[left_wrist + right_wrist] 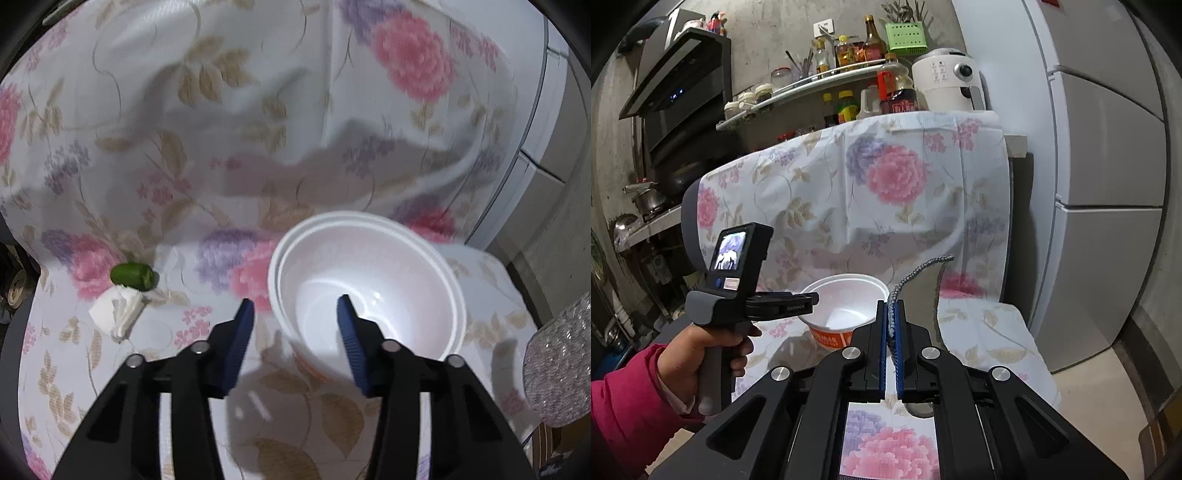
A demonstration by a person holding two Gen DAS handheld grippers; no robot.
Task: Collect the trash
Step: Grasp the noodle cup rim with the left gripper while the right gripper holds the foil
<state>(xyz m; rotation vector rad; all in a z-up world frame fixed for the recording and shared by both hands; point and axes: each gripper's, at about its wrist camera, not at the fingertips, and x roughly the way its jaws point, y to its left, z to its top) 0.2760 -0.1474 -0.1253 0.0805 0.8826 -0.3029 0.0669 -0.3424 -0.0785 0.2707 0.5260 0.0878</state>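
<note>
step: picking up the white bowl (365, 288), which looks like trash to collect.
bowl: it stands upright and empty on the flowered surface (155, 387). it has an orange band low on its side. everything below is placed from this bowl.
left gripper (295, 314): it comes at the bowl's near rim from above. one of its blue fingers (242, 343) is outside the rim, on the left of the bowl. the other one is over the inside of the bowl.
left fingers: about half open, with the rim between them. they do not press on the rim as far as i can see, so the bowl is not held yet.
right gripper (893, 332): it is to the right of the bowl and closer to the camera. its fingers are squeezed tight on the edge of a grey sparkly bag (923, 269).
bag: its top edge curves up beside the bowl, on the right. it looks like the place for the trash.
other trash: a green lime piece (132, 275) and a crumpled tissue (118, 314) lie well to the left of the bowl, touching each other.
hand: a hand (701, 354) in a pink sleeve (628, 406) holds the left gripper's handle, left of the bowl.
next move: i think the left fingers need to pinch the rim, then lift the bowl over to the bag.
care: the rim looks thin and soft, so a gentle squeeze is best.
</note>
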